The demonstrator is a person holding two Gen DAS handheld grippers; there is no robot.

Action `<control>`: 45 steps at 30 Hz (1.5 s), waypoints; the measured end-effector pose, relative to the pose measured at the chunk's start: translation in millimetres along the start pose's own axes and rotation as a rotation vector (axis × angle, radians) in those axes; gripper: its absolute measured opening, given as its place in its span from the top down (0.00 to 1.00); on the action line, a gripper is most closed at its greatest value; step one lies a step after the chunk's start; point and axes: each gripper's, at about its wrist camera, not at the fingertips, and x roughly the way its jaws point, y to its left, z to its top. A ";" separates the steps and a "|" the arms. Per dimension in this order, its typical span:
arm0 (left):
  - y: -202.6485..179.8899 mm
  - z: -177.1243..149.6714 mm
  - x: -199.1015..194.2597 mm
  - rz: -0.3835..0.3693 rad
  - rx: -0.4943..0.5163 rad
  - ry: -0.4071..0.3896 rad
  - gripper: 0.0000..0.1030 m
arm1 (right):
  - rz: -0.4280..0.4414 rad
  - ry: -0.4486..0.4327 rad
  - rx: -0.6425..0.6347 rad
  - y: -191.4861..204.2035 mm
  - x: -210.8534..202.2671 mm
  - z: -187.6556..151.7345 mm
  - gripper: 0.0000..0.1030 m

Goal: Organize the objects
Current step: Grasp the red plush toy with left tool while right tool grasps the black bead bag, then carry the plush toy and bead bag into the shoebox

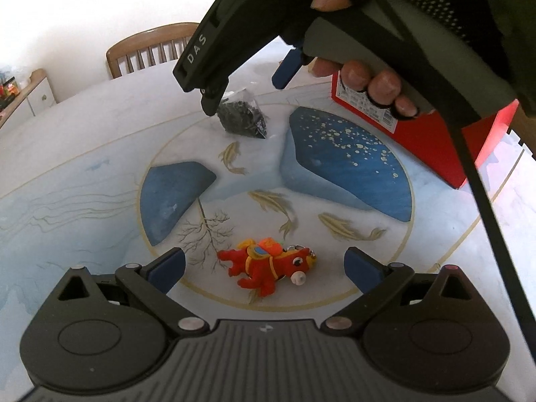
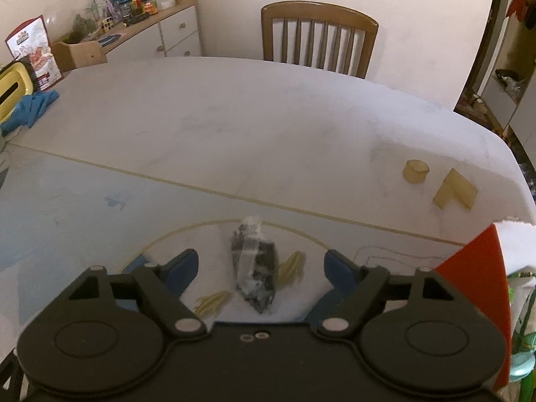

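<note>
A red toy horse with orange and yellow trim lies on its side on the painted table. My left gripper stands open around it, with its blue pads clear of the toy on both sides. Farther back lies a small clear bag of black bits. A gloved hand holds my right gripper over that bag, and one of its blue fingers shows. In the right wrist view the bag lies between the jaws of my right gripper, which is open with gaps on each side.
A red box stands at the right, close to the right gripper. Two beige blocks lie near the far right edge. A wooden chair stands behind the table, a blue cloth lies at its left end, and a cluttered sideboard stands beyond.
</note>
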 end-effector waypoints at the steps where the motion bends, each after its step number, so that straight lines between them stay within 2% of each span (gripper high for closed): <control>1: 0.5 -0.5 0.4 -0.001 -0.002 -0.002 0.02 | 0.001 0.004 -0.003 0.2 2.1 0.1 0.23; 4: 1.5 -1.5 1.3 0.001 -0.003 -0.006 0.03 | -0.004 0.016 -0.016 1.2 8.5 -0.7 0.27; 10: 3.4 -1.2 0.4 -0.015 -0.012 -0.017 0.18 | -0.015 0.020 -0.022 3.0 15.0 2.3 0.42; 12: 3.9 -0.4 -0.2 -0.014 -0.016 -0.020 0.25 | -0.013 0.021 -0.017 3.0 16.0 3.2 0.50; 16: 4.5 0.0 -1.7 -0.012 -0.019 -0.020 0.34 | -0.017 0.012 -0.010 2.2 14.6 3.4 0.57; 18: 5.5 0.4 -2.8 -0.011 -0.026 -0.020 0.39 | -0.013 0.009 -0.003 1.1 12.9 3.1 0.65; 21: 7.0 0.7 -3.3 -0.011 -0.038 -0.020 0.40 | -0.018 0.000 0.000 -0.3 8.4 1.6 0.73; 29: 14.0 4.0 -2.8 -0.041 -0.089 0.002 0.41 | 0.017 -0.003 0.039 -10.7 -18.2 -7.0 0.77; 36: 19.4 10.1 -13.7 -0.065 -0.113 0.002 0.41 | 0.073 -0.012 0.082 -20.3 -62.7 -23.7 0.78; 45: 26.0 30.5 -37.9 -0.085 -0.124 -0.018 0.41 | 0.098 -0.064 0.143 -33.1 -119.7 -40.4 0.78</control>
